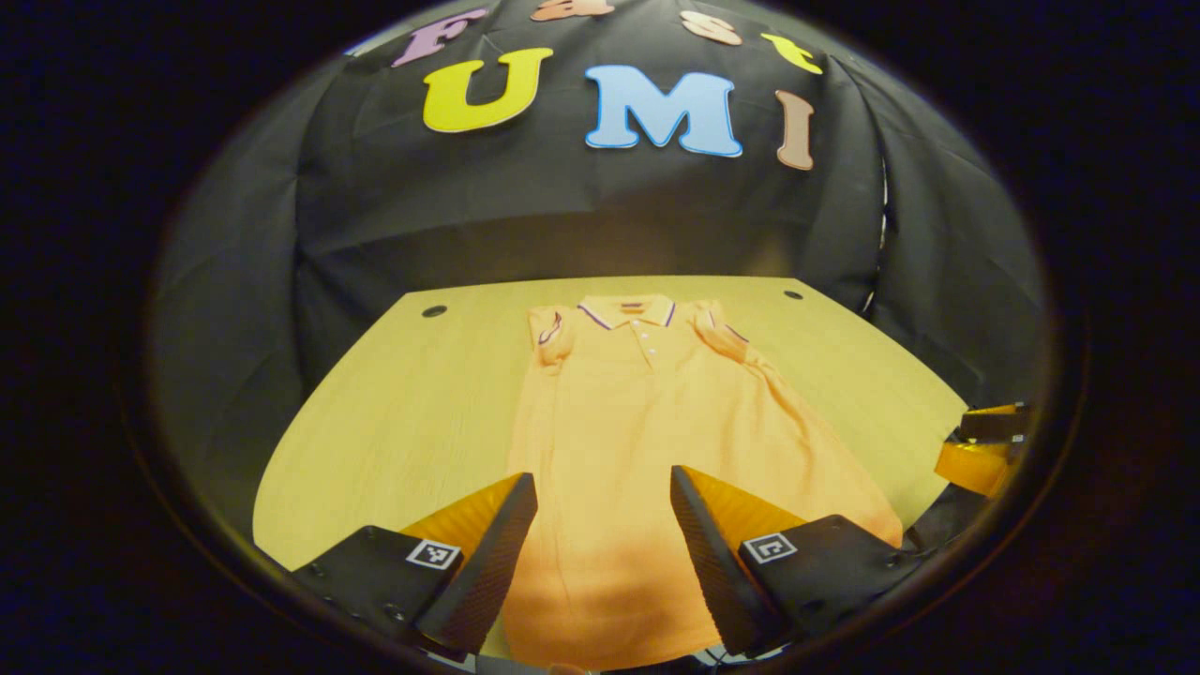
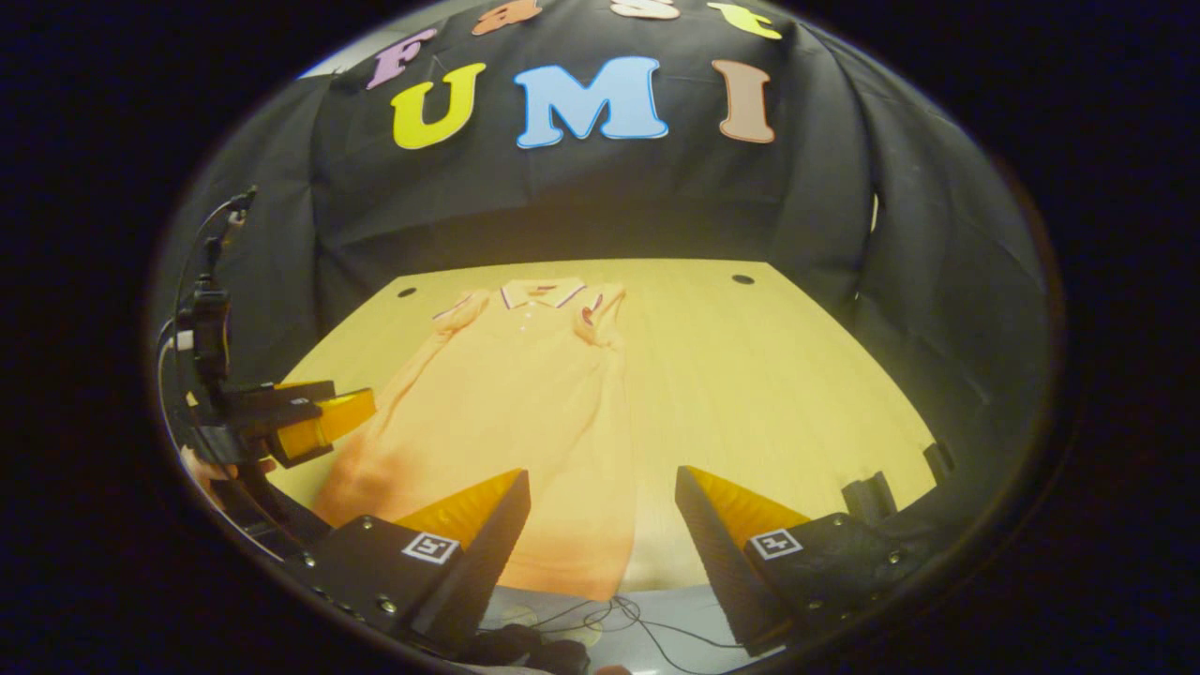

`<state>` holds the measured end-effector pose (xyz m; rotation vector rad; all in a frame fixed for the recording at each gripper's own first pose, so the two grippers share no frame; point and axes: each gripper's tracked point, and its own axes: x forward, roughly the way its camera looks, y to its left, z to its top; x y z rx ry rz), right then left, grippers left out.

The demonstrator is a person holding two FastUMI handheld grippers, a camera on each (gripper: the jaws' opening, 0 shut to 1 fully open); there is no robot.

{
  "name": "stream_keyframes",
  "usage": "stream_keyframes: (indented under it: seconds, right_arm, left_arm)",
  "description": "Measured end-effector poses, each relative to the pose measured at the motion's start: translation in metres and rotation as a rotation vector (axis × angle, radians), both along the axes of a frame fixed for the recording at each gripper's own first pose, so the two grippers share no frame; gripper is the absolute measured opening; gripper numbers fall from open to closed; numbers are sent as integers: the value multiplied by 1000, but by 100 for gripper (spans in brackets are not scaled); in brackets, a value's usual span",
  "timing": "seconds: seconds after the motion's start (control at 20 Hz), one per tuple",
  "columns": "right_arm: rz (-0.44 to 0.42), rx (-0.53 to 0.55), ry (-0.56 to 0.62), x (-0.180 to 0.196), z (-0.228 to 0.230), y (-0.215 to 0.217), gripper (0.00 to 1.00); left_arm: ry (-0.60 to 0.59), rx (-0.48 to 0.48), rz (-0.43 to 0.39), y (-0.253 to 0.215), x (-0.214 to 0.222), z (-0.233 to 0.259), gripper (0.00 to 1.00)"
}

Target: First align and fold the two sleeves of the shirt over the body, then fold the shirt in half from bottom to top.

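Wooden table [image 1: 394,412] bears orange shirt [image 1: 647,422], sleeves folded; both grippers agape above

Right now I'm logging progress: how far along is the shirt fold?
Done: both sleeves look folded onto the orange polo shirt, lying flat on the wooden table. In hand: nothing; the left gripper and the right gripper hover open above the hem. Left: the bottom-to-top fold.
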<state>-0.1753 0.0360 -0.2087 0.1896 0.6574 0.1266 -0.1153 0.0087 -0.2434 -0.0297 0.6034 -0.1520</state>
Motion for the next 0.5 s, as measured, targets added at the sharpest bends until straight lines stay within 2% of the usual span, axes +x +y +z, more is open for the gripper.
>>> stream_keyframes:
  seconds: [0.5]
  right_arm:
    - [-11, -15, 161, -20, -61, 18, 97]
  left_arm:
    - [127, -5, 1, 37, -66, -56, 95]
